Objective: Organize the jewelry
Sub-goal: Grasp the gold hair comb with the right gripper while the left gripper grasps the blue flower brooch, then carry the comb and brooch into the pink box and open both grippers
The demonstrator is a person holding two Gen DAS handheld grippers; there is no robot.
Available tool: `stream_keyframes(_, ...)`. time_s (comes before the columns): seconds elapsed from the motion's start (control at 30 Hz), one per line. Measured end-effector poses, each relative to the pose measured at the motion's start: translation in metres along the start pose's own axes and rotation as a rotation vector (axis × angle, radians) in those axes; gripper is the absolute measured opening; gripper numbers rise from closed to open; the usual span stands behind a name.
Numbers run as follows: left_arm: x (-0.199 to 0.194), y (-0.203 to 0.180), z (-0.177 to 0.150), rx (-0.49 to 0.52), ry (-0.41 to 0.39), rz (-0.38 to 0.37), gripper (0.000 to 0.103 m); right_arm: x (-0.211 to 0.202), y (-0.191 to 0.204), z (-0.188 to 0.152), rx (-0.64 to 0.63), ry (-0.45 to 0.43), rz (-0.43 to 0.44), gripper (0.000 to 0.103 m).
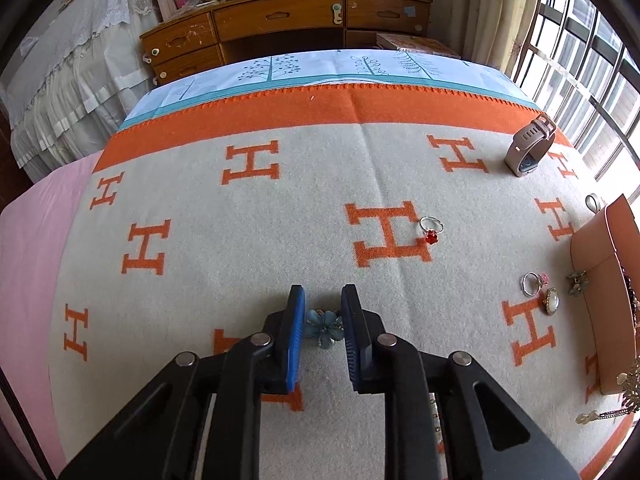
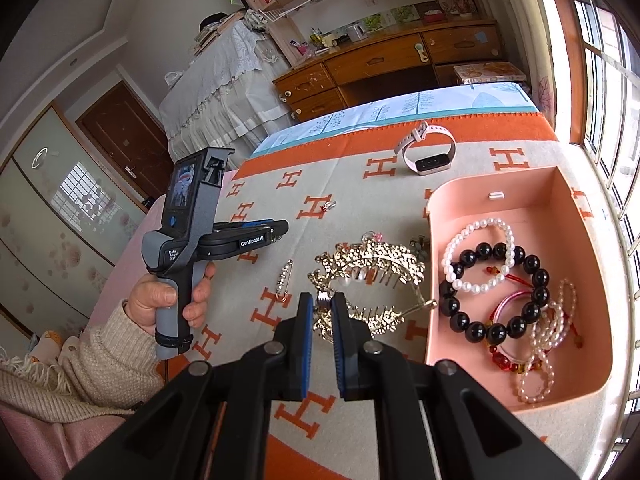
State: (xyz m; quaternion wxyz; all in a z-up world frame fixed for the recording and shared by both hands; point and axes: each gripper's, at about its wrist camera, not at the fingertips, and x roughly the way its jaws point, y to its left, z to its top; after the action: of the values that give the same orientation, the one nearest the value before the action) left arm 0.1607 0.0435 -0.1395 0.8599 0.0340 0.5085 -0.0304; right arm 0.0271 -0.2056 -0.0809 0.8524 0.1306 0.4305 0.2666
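**Both grippers closed on jewelry, the pink box off to the right**

The left gripper (image 1: 323,312) has its blue pads drawn in on a small blue flower brooch (image 1: 325,328), which sits between them low on the bed's H-patterned blanket (image 1: 280,216); whether it is lifted clear of the blanket I cannot tell. The right gripper (image 2: 322,312) is clamped nearly shut on one end of a gold comb tiara (image 2: 368,276), whose long axis runs from the pads toward 2 o'clock and ends touching or just beside the wall of the pink box (image 2: 576,264).

For the coming move the box matters most. In the left wrist view it stands at 3 o'clock from the brooch (image 1: 600,280), well apart, with a red-stone ring (image 1: 431,230) at 1 o'clock and two more rings plus an oval brooch (image 1: 551,300) lying between. The right hand is far nearer: the box lies at its 2 o'clock, already holding bead and pearl bracelets (image 2: 496,280).

Open room is toward 12 o'clock; a watch (image 2: 428,152) stands near the far edge.
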Motion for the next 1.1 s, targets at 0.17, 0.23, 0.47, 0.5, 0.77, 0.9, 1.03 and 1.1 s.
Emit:
stream_keyframes(0.17, -0.014, 0.008, -0.003, -0.062, 0.014, -0.066, 0.015, -0.013, -0.005, 0.005, 0.018, -0.038, -0.020, 0.009)
stream_keyframes(0.23, -0.025, 0.009, -0.003, -0.067, 0.002, -0.090, 0.015, -0.018, -0.008, 0.007, 0.030, -0.055, -0.021, 0.009)
stream_keyframes(0.47, -0.084, -0.010, 0.001, -0.024, -0.076, -0.169, 0.015, -0.046, -0.016, 0.013, 0.058, -0.142, -0.030, 0.009)
stream_keyframes(0.5, -0.093, -0.014, 0.003, -0.016, -0.088, -0.185, 0.015, -0.052, -0.018, 0.015, 0.061, -0.159, -0.035, 0.009)
stream_keyframes(0.77, -0.144, -0.077, 0.030, 0.093, -0.150, -0.307, 0.015, -0.092, -0.033, 0.024, 0.079, -0.266, -0.107, 0.009)
stream_keyframes(0.9, -0.147, -0.121, 0.040, 0.164, -0.144, -0.352, 0.015, -0.099, -0.043, 0.022, 0.096, -0.278, -0.133, 0.009)
stream_keyframes(1.03, -0.138, -0.167, 0.044, 0.239, -0.135, -0.370, 0.015, -0.099, -0.057, 0.017, 0.126, -0.259, -0.157, 0.009)
stream_keyframes(1.1, -0.129, -0.187, 0.045, 0.267, -0.113, -0.385, 0.015, -0.096, -0.063, 0.014, 0.137, -0.246, -0.170, 0.009)
